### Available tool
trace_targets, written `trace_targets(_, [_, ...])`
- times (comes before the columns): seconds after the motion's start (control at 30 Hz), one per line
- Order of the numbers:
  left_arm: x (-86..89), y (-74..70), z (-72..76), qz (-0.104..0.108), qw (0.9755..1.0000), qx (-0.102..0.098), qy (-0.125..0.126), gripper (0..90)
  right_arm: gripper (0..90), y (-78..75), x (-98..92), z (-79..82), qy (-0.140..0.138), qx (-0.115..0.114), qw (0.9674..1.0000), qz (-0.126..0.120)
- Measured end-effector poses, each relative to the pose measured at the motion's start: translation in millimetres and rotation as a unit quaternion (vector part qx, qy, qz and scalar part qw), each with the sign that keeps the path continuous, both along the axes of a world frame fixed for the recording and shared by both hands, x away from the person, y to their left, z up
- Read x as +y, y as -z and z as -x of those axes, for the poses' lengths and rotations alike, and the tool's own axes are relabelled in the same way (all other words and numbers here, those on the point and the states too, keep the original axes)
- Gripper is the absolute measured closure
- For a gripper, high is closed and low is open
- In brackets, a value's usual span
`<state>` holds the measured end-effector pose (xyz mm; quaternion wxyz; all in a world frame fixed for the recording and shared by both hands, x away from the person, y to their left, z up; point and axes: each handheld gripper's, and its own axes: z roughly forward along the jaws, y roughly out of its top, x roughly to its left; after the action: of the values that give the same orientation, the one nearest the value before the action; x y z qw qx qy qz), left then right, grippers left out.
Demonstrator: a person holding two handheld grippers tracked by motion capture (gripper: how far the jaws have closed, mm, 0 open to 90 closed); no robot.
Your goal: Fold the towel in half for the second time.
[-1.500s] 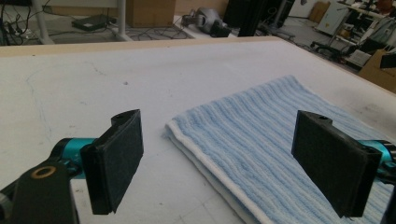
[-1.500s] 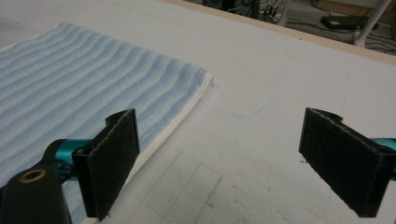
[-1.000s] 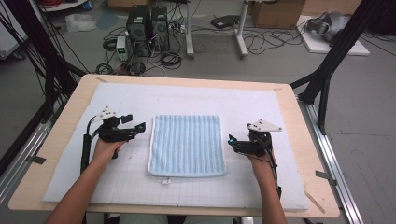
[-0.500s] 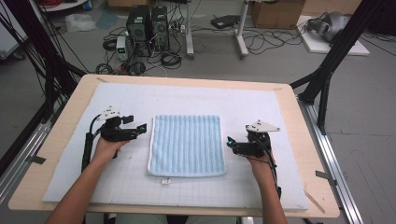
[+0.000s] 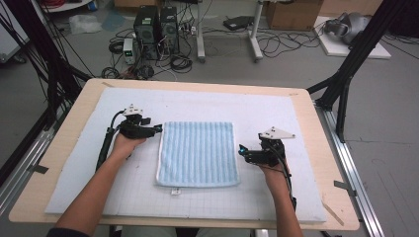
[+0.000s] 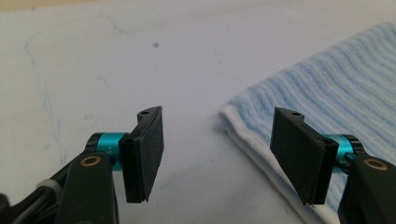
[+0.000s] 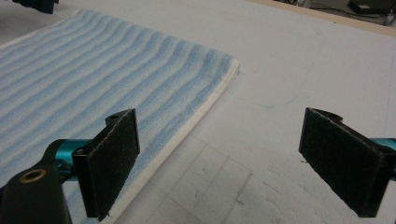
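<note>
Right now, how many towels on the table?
1. A blue striped towel lies flat mid-table on the white mat, between the left hand-held gripper and the right hand-held gripper. None look hidden.

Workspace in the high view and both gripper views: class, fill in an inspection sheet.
Surface: white mat on a wooden table.
Job's things: blue striped towel lying flat.
Clutter: nothing seen on the mat.
Grippers: left gripper at the towel's far left corner, jaws just been closing, corner between them, unpressed; right gripper open beside the towel's right edge.
Cables: one trails from each gripper.
Surroundings: computer towers, floor cables, box.
</note>
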<state>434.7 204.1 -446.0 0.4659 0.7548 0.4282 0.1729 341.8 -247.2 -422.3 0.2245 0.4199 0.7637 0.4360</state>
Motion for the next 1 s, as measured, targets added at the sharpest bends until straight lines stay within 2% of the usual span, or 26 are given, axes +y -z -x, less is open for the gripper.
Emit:
trace_targets(0.1, [-5.9, -4.8, -5.5, -0.005, 0.9999, 0.003, 0.014, 35.2, 11.6, 0.8, -0.4, -1.1, 0.001, 0.002, 1.0000, 0.000])
trace_targets(0.17, [-10.0, -5.1, -10.8, -0.008, 0.9997, 0.014, 0.017, 35.3, 11.6, 0.9, 0.2, -0.7, 0.001, 0.003, 1.0000, 0.002])
trace_targets(0.3, [-17.2, 1.3, -19.3, 0.000, 0.9993, 0.038, 0.003, 32.1, 11.6, 0.9, 1.2, -0.1, -0.001, 0.005, 1.0000, 0.002])
trace_targets(0.37, [-21.0, 5.1, -19.8, 0.000, 0.9991, 0.039, 0.016, 33.1, 11.6, 1.1, 1.2, -0.3, -0.002, 0.006, 1.0000, 0.003])
trace_targets(0.4, [-22.7, 5.2, -19.5, -0.010, 0.9991, 0.038, 0.018, 34.2, 11.6, 1.2, 1.2, -0.3, -0.001, 0.008, 1.0000, 0.002])
trace_targets(0.5, [-27.1, 5.1, -17.8, -0.029, 0.9985, 0.030, 0.036, 49.8, 11.6, 2.0, 1.0, -1.3, -0.002, 0.007, 1.0000, 0.002])
trace_targets(0.63, [-33.8, 5.1, -16.2, -0.063, 0.9968, 0.022, 0.043, 57.1, 11.6, 2.5, 2.5, -1.3, -0.004, 0.011, 0.9999, 0.005])
trace_targets(0.73, [-33.8, 5.2, -15.8, -0.058, 0.9968, 0.022, 0.050, 63.7, 11.6, 2.9, 2.8, -1.6, -0.005, 0.011, 0.9999, 0.006])
trace_targets(0.83, [-34.6, 5.2, -15.1, -0.059, 0.9964, 0.019, 0.058, 69.0, 11.6, 3.5, 3.8, -2.0, -0.005, 0.012, 0.9999, 0.004])
trace_targets(0.9, [-35.0, 4.9, -14.5, -0.062, 0.9957, 0.016, 0.067, 75.5, 11.6, 4.1, 4.9, -2.6, -0.008, 0.012, 0.9999, 0.006])
trace_targets(0.97, [-35.3, 4.8, -14.2, -0.060, 0.9958, 0.017, 0.067, 80.1, 11.6, 4.6, 5.8, -3.0, -0.010, 0.016, 0.9998, -0.005])
trace_targets(1.0, [-35.0, 5.1, -14.5, -0.052, 0.9966, 0.020, 0.061, 81.1, 11.6, 4.3, 6.0, -3.7, -0.009, 0.018, 0.9997, -0.014])
